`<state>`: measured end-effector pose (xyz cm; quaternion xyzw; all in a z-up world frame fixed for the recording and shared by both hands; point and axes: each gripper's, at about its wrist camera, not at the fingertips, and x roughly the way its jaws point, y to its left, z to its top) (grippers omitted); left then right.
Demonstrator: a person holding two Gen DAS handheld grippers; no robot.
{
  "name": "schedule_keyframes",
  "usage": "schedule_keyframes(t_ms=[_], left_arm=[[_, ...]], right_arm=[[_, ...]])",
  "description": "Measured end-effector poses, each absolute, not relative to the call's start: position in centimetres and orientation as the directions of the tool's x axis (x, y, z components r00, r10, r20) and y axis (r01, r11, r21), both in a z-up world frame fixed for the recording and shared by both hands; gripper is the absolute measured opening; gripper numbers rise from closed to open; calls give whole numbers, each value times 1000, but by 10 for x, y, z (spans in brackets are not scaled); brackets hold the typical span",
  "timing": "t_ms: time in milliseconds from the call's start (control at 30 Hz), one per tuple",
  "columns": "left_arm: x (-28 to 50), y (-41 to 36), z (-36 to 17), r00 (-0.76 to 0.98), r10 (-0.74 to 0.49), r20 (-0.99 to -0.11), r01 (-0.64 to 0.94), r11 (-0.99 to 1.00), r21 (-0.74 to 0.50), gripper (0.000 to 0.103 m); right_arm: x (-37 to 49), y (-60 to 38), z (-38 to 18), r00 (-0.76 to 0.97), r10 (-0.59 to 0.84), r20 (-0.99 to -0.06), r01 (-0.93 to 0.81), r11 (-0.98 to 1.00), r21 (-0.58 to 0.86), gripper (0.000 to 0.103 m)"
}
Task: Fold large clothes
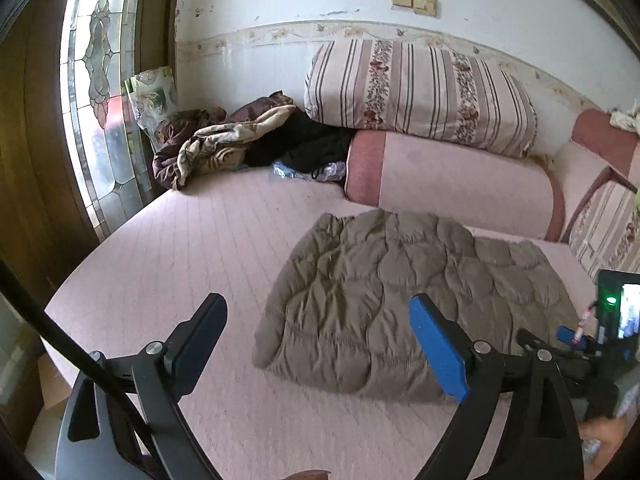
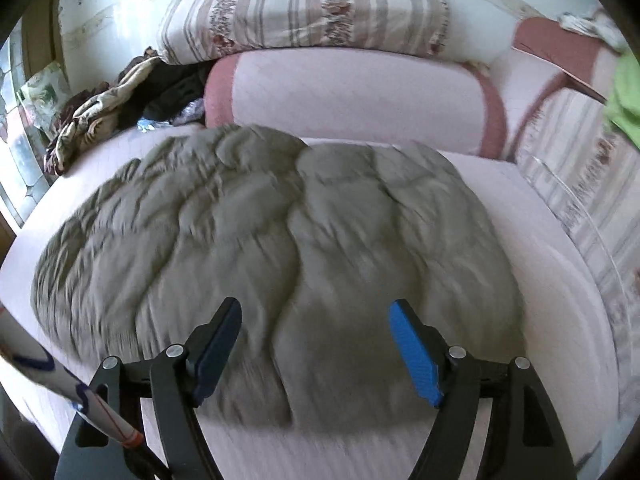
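The quilted olive jacket [image 2: 276, 248] is spread flat on the pink bed [image 1: 192, 248]. Both the left gripper [image 1: 316, 344] and the right gripper [image 2: 316, 352] are held wide apart, with nothing gripped. Only the slippery top layer could be pinched, so a fold might slide loose. No writing can be read; the right view is blurred.

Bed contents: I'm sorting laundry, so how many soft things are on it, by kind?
Quilted jacket: 1
Striped folded quilt: 1
Pink bolster: 1
Crumpled heap of brown, beige and black clothes: 1 heap; the pieces cannot be told apart
Total: 4
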<state>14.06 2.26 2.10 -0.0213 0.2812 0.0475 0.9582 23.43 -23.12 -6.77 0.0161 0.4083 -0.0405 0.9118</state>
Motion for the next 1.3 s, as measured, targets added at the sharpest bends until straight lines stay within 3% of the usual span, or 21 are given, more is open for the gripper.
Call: schedule_keyframes(t_ms=[500, 1300], left_arm=[[82, 12, -24, 761, 75, -644, -68, 997, 35, 92], [45, -10, -25, 759, 80, -646, -37, 996, 80, 92]], right_arm=[[109, -236, -54, 664, -199, -720, 201, 976, -84, 82], [54, -219, -45, 674, -253, -694, 218, 966, -140, 84]])
